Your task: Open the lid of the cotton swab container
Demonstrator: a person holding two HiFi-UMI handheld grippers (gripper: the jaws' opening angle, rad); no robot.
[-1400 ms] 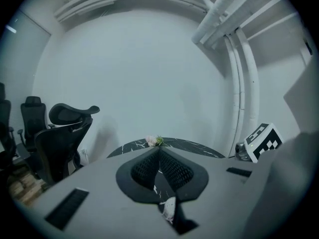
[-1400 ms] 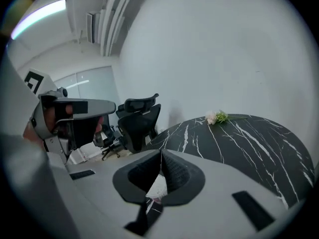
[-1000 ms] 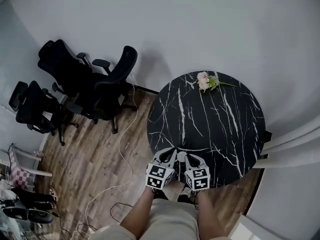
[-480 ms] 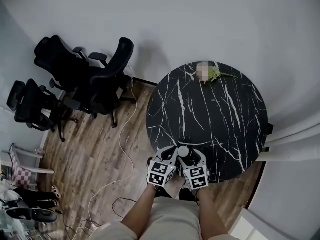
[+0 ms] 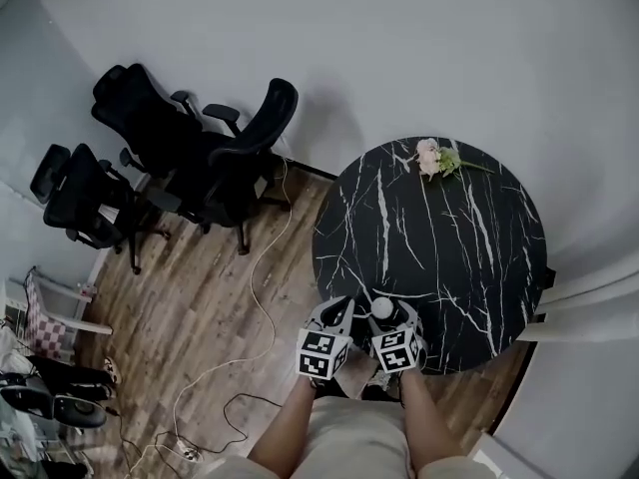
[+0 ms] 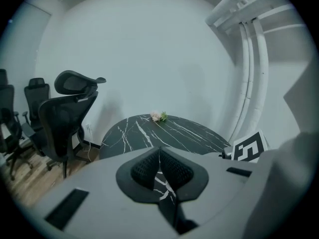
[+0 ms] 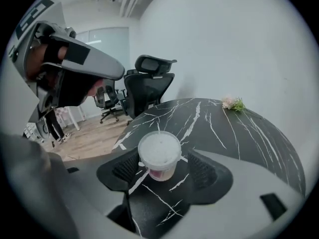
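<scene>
The cotton swab container [image 7: 159,156], a small clear tub with a white lid on, stands upright on the black marble table [image 7: 239,133] near its front edge. My right gripper [image 7: 164,171] straddles it. Its jaws are opening, and the pads stand apart from the tub's sides. From the head view the container [image 5: 382,307] shows as a white disc between the right gripper's [image 5: 387,314] fingers. My left gripper [image 5: 334,314] hovers just to its left, over the table rim. The left gripper [image 6: 159,156] is shut, pads together and nothing between them.
A pink flower sprig [image 5: 436,158] lies at the far side of the round table [image 5: 449,247]. Black office chairs [image 5: 230,168] stand to the left on the wooden floor, where a white cable [image 5: 262,297] trails. A white wall runs behind.
The right gripper's jaws have spread apart, and the container's white lid now shows between them. Both grippers have shifted slightly right in the head view.
</scene>
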